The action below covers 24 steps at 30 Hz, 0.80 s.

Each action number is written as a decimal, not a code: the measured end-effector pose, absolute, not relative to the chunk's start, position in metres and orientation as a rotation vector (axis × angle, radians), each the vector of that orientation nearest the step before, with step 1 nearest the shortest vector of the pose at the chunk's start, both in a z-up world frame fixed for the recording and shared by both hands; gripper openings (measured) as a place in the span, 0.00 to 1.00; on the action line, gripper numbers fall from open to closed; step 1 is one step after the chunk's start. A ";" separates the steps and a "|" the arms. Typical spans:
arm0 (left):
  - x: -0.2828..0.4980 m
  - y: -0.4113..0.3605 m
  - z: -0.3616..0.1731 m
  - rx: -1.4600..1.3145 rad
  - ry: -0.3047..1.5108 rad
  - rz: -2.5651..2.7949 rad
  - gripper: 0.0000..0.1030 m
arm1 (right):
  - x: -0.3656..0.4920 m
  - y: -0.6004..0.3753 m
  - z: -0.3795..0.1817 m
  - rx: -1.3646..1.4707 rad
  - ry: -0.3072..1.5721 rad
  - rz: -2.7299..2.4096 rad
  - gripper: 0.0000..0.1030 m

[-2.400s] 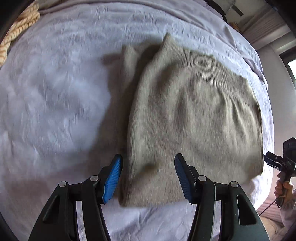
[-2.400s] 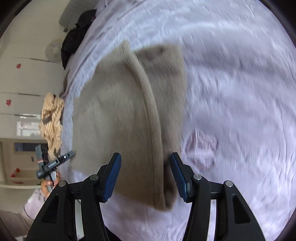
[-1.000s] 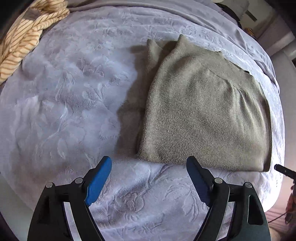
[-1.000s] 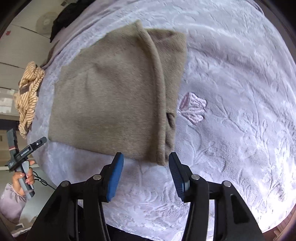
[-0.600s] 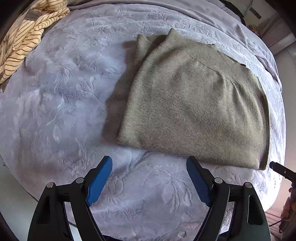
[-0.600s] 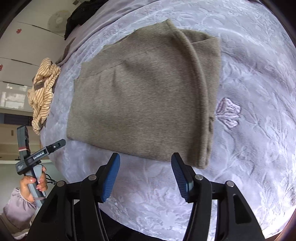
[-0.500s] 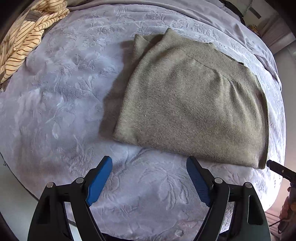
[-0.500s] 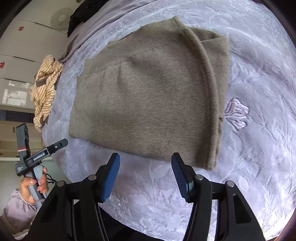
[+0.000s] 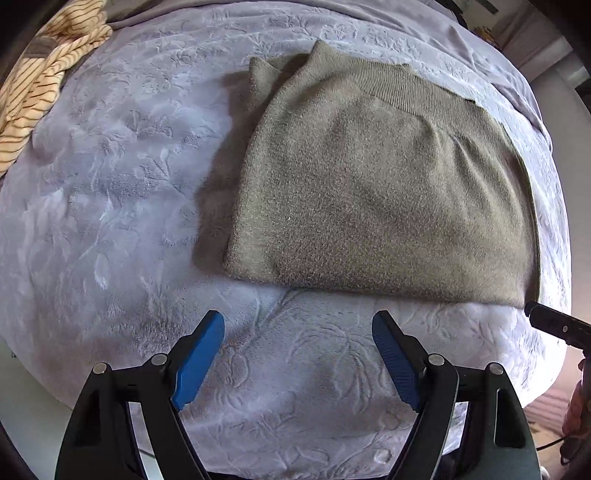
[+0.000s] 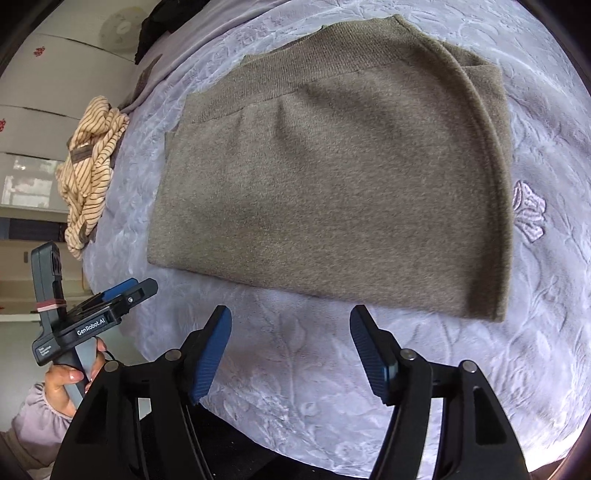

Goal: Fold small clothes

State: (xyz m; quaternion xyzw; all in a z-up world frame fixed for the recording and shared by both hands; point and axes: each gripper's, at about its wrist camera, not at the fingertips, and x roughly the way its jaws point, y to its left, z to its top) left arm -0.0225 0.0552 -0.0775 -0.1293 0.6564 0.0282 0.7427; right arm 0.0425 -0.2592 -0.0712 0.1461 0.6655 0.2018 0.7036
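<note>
A folded olive-brown knit garment [image 9: 376,192] lies flat on the lavender bedspread [image 9: 110,192], with a ribbed band along its far edge. It also shows in the right wrist view [image 10: 332,177]. My left gripper [image 9: 297,325] is open and empty, just short of the garment's near edge. My right gripper [image 10: 290,317] is open and empty, also just short of the near edge. The left gripper also shows at the left of the right wrist view [image 10: 122,291], and the right gripper's tip shows at the right edge of the left wrist view [image 9: 554,325].
A crumpled cream striped garment [image 9: 40,81] lies at the bed's far left corner; it also shows in the right wrist view [image 10: 92,162]. The bed's edge runs just below both grippers. A dark bundle [image 10: 155,26] sits beyond the bed.
Both grippers have let go of the garment, opened wider and drawn back from it toward the bed's near edge. The garment lies flat and has not shifted.
</note>
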 end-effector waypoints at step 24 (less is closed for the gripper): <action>-0.020 0.112 -0.113 -0.388 1.457 -0.064 0.81 | 0.034 -0.170 -0.110 0.453 1.567 0.400 0.68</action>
